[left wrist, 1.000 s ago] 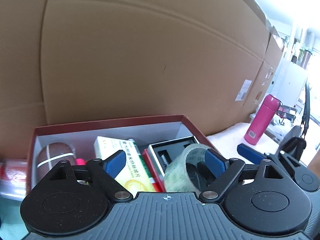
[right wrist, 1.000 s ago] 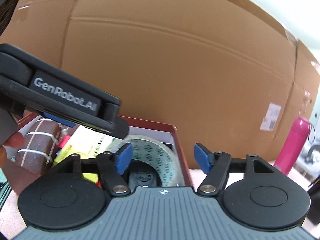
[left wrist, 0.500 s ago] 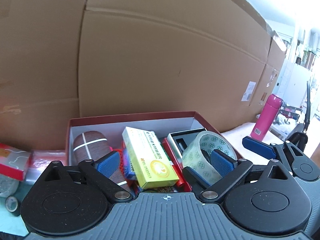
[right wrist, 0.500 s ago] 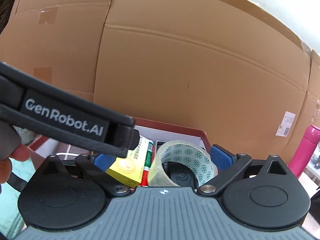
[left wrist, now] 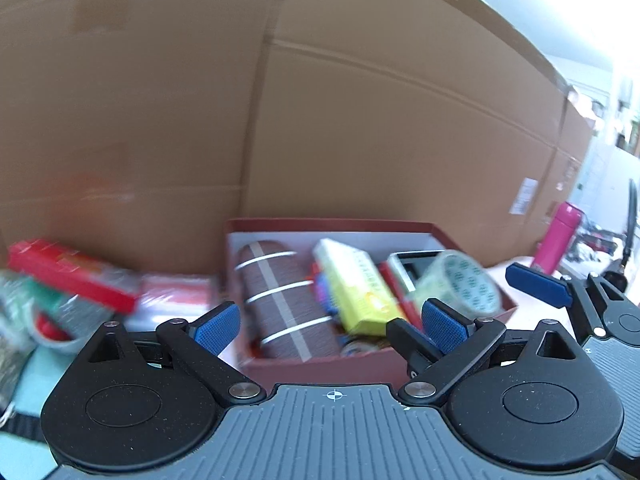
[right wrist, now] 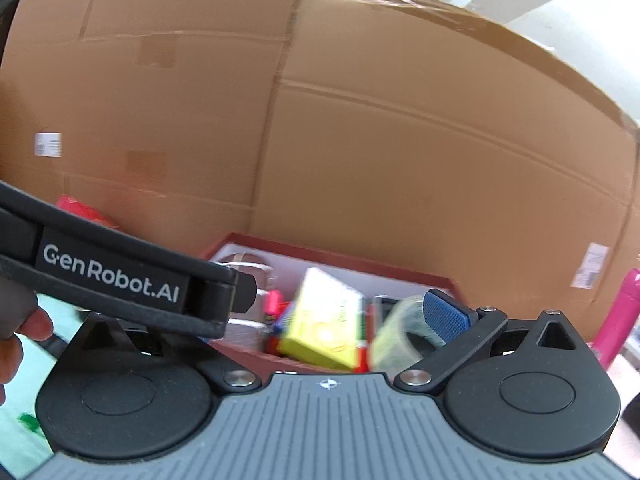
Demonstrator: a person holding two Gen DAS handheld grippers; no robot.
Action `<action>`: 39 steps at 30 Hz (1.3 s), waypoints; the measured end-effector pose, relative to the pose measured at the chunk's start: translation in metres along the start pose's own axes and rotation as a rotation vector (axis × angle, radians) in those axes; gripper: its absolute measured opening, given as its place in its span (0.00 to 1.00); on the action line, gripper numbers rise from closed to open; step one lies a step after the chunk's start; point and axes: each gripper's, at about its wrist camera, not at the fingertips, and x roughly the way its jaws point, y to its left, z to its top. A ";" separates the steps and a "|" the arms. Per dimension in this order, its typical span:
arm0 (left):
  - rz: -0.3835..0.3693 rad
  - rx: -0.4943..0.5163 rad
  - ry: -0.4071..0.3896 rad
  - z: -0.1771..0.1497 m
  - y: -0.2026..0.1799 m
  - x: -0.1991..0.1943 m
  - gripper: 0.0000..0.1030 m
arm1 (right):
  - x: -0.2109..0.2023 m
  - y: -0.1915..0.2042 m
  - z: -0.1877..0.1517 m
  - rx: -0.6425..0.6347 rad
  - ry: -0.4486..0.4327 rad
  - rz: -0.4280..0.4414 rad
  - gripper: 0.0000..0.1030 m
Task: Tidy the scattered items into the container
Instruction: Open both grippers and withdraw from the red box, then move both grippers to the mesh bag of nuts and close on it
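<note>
Both my grippers (left wrist: 330, 322) (right wrist: 320, 312) hovering wide open and empty, I am leaving the clear tape roll (left wrist: 460, 284) settled in the red cardboard box's (left wrist: 320, 364) right corner.

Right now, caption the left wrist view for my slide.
Open left gripper facing a red box holding a striped brown case, yellow carton and tape roll.

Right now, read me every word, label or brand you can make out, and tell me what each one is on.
"GenRobot.AI": white lettering on the side of the left gripper, seen from the right wrist camera.
yellow box in the red container: print too blurred to read.
tape roll: repeated green marks, unreadable.
white stickers on the cardboard boxes: too small to read.
</note>
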 end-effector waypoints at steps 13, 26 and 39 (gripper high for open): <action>0.105 -0.160 0.036 -0.054 0.090 -0.065 0.99 | -0.020 0.093 -0.014 -0.058 0.015 0.252 1.00; 0.231 -0.266 0.040 -0.089 0.182 -0.105 0.94 | -0.002 0.190 -0.026 -0.128 0.098 0.432 0.98; 0.315 -0.242 0.063 -0.077 0.258 -0.095 0.83 | 0.028 0.244 -0.023 -0.122 0.164 0.495 0.91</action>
